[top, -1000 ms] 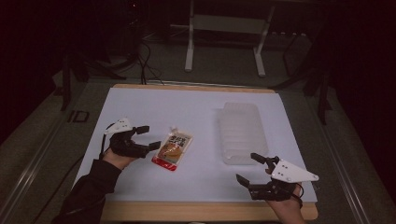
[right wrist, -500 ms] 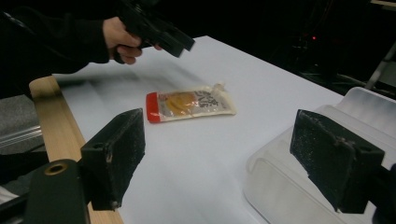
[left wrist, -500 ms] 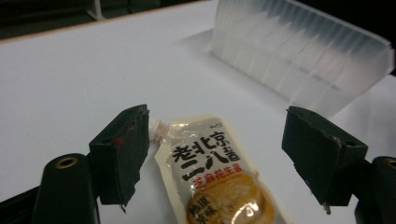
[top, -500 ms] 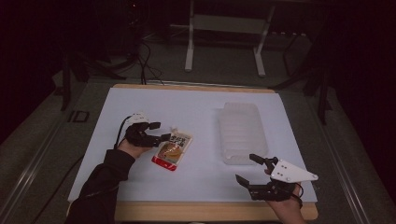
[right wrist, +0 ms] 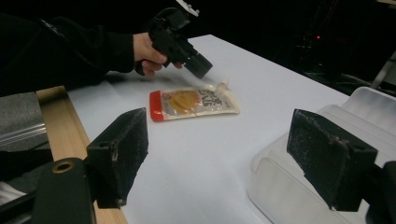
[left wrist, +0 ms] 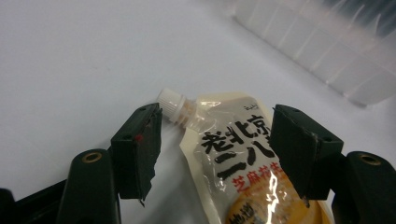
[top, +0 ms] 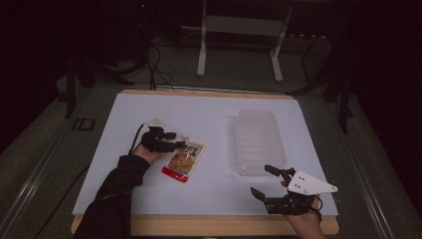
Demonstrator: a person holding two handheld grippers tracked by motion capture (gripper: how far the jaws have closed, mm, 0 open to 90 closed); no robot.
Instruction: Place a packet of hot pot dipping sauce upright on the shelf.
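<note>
left gripper (top: 180,145): it sits at the spout end of the sauce pouch (top: 184,159), left of the table's middle. in the left gripper view the two black jaws stand apart, one on each side of the pouch's top; the pads do not press on it. the jaws have just been closing, with the pouch top between them. the white screw cap (left wrist: 172,101) lies just beside the left-hand jaw in that view; contact cannot be told.

right gripper (top: 268,182): it is held at the near right of the table, just near of the clear plastic tray (top: 259,139). its jaws stand wide apart with nothing between them; the grey three-cornered plate sits on top.

sauce pouch: it lies flat on the white table top (top: 214,114), spout pointing far and right, red bottom edge toward the near left. the label carries large black chinese characters, of which "老北京" and "二八" can be read in the left gripper view, with a line of red characters beneath and an orange picture lower down. the smaller print is too small to read.

clear plastic tray: ribbed, translucent, right of the pouch and well apart from it.

table: white sheet on a wooden top, whose edge (top: 224,225) shows along the near side.
</note>
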